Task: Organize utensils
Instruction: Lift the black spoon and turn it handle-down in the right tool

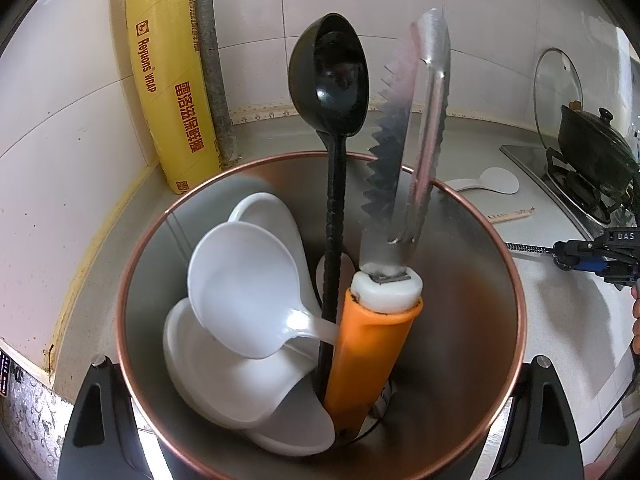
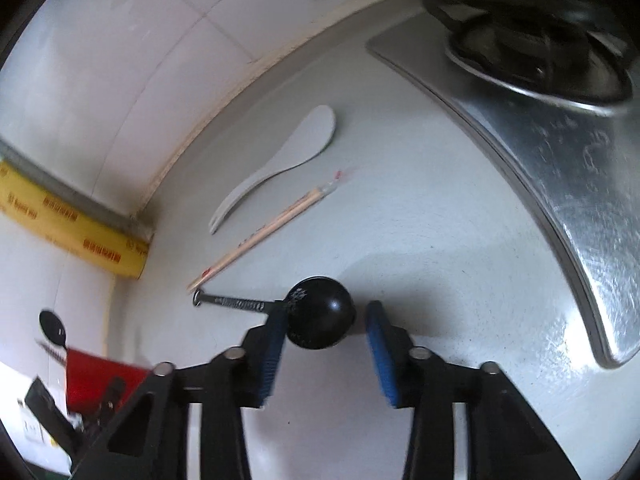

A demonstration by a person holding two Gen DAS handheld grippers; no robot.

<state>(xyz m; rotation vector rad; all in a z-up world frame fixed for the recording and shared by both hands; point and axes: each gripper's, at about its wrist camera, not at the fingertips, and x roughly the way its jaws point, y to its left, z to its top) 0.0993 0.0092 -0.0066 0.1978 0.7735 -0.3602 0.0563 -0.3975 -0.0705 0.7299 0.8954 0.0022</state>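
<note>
Our right gripper [image 2: 326, 344] hangs part open over the counter [image 2: 420, 240], its blue pads [image 2: 380, 356] flanking the bowl of a black ladle [image 2: 320, 314] at lower centre of the right wrist view; the left pad seems to touch the bowl, the right one stands clear, so nothing is gripped yet. The ladle's handle runs from the jaws toward the left of the frame, so its long axis lies across the fingers. Beyond it, toward the upper left, lie wooden chopsticks [image 2: 264, 236] and a white rice paddle [image 2: 280, 160]. Our left gripper [image 1: 316, 432] hugs the copper-rimmed holder [image 1: 480, 216] at the bottom of its view, clamped on its sides, with utensils standing inside. The right hand is nearer the ladle.
</note>
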